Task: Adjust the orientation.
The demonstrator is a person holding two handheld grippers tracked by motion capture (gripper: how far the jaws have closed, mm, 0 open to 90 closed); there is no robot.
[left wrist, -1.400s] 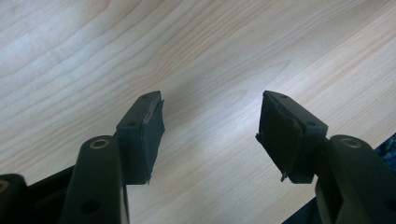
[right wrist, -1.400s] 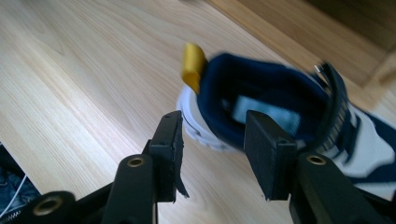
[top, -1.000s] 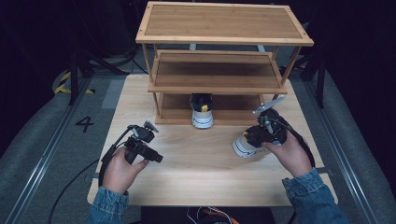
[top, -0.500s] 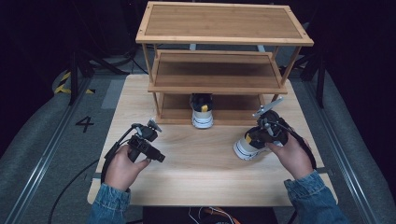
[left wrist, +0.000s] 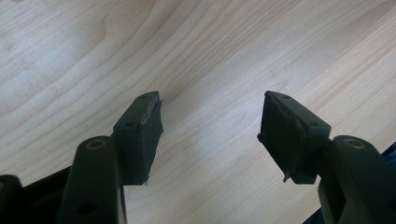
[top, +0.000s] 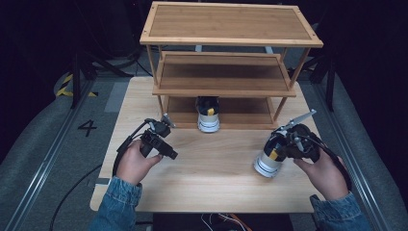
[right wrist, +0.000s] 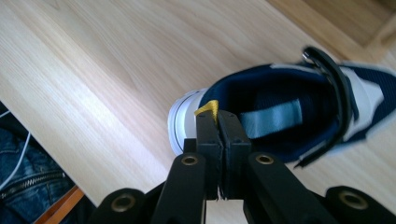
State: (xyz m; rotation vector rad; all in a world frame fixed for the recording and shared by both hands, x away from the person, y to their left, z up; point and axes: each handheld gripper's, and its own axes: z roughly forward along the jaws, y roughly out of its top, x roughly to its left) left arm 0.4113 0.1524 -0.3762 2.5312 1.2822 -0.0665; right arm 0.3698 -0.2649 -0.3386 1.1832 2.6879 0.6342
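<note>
Since a second ago the right gripper [top: 283, 144] has slid outward with the shoe [top: 268, 160], its jaws having just been closing onto the heel collar, while the left gripper [top: 166, 144] has drifted slightly toward the middle of the tabletop [top: 211, 178].

High view first: one shoe lies tilted on the right side of the tabletop, sole toward the person, clamped by the right gripper. A second shoe [top: 208, 113] stands on the bottom level of the wooden rack [top: 231, 33]. That makes two shoes, one rack with three levels, two grippers.

Left gripper view next: the left gripper [left wrist: 210, 135] is spread wide with nothing between its jaws, just bare wood below.

Right gripper view now: the right gripper [right wrist: 223, 126] is clenched tight on the shoe's [right wrist: 299, 112] rear rim beside the yellow pull tab [right wrist: 208, 108].

My read: this shoe is light, with a soft padded upper and a stiffer rubber sole, so it may swing from that pinch. The heel collar is a sensible place to take hold, since thin fabric fits between narrow jaws.
</note>
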